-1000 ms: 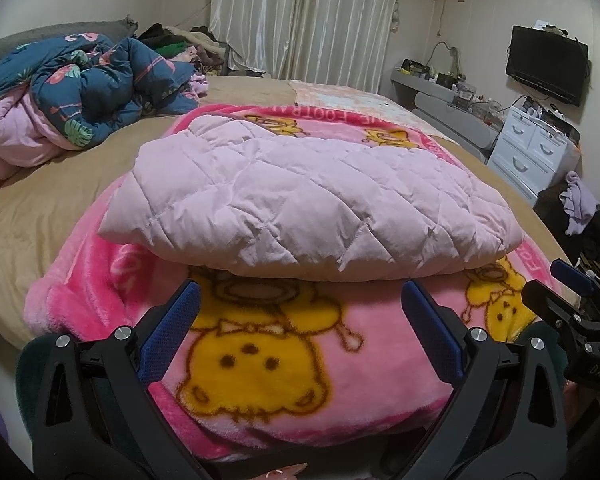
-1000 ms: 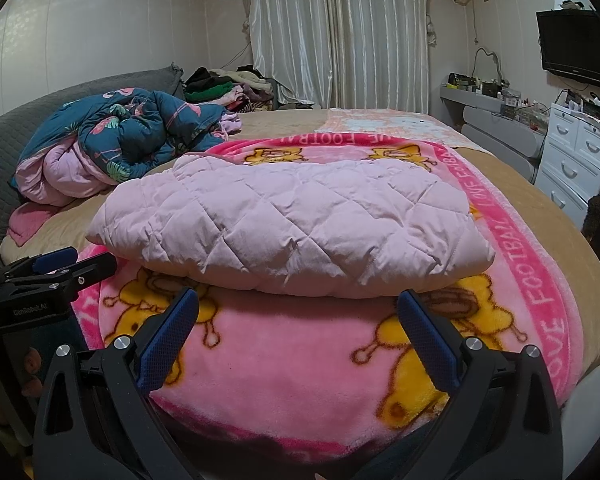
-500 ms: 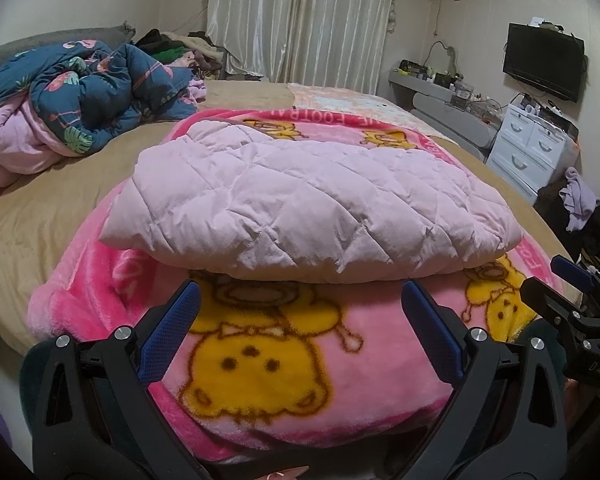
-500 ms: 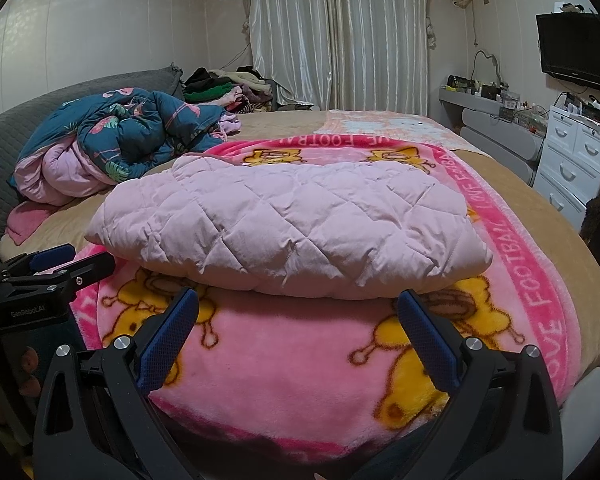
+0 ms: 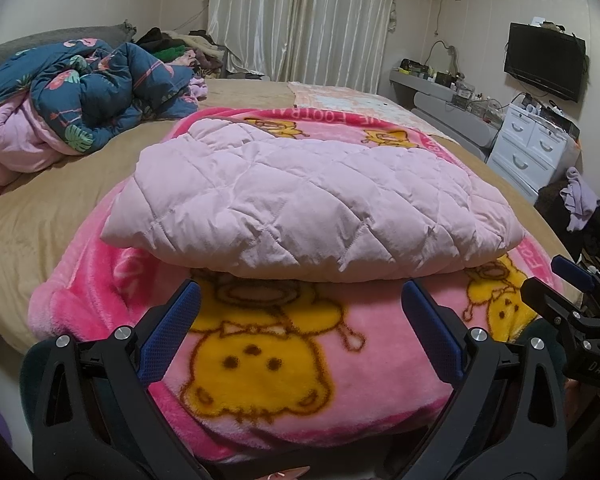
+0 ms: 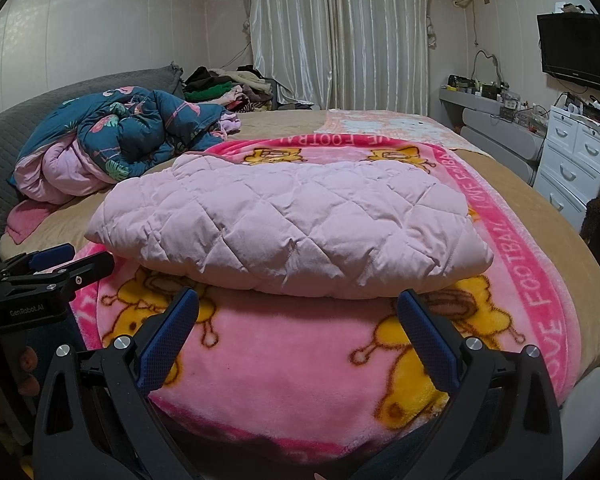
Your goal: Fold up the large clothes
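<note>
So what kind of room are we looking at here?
Most likely a lived-in bedroom at home. A wide bed fills the view, spread with a pink cartoon blanket and a folded quilted pink coat. Curtains hang behind, with a wall television and white drawers.

Soft, even indoor light, perhaps from overhead; shadows are faint. Both views stay sharp, with strong fisheye bending and black vignetting at the corners.
</note>
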`<state>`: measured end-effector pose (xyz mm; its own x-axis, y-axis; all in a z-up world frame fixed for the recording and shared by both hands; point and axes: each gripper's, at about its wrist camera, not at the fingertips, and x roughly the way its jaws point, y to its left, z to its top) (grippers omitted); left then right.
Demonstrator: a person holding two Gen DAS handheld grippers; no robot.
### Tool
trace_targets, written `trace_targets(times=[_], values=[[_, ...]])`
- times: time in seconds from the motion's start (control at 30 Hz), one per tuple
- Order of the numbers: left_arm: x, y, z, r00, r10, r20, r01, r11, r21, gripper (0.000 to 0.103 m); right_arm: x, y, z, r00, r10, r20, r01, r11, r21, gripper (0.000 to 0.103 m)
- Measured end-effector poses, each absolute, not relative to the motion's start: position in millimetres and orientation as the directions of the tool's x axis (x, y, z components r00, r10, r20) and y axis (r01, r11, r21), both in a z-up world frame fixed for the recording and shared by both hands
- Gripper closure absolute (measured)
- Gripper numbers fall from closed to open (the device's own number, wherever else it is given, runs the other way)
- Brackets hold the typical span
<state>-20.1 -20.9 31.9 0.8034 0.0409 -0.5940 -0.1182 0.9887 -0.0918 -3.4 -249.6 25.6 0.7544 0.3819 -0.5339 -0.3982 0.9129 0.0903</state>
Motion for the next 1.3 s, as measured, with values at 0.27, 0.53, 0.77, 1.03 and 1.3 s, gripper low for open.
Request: trace_targets(times=[0.27, 0.53, 0.77, 1.03, 1.3], values=[[-20, -20, 32, 0.803, 0.043, -0.595, -0.121, 0.988, -0.091, 0.009, -3, -250, 25, 0.755, 0.382, -0.533, -0.399, 0.913, 0.089, 0.004], [-21, -20, 32, 0.803, 0.044, -0.594, -0.121, 0.989, -0.090, 0.009, -3, -250, 25, 0.754, 0.382, -0.534, -0.399, 0.913, 0.089, 0.004], [-21, -17, 32, 0.805, 0.041, -0.592, -0.115, 0.990, -0.088, 0.009, -3, -250, 25, 0.755, 0.380, -0.535, -0.398, 0.913, 0.088, 0.004], [-16, -9, 27, 0.795, 0.018, -0.606, -0.096, 0.991, -0.096, 0.009, -3, -250, 25, 0.756, 0.381, -0.533, -0.399, 0.913, 0.087, 0.004], [-14, 1, 27, 0.796, 0.082, -0.600, -0.148, 0.987, -0.062, 0.009, -3, -250, 26, 0.755, 0.381, -0.534, -0.399, 0.913, 0.088, 0.004]])
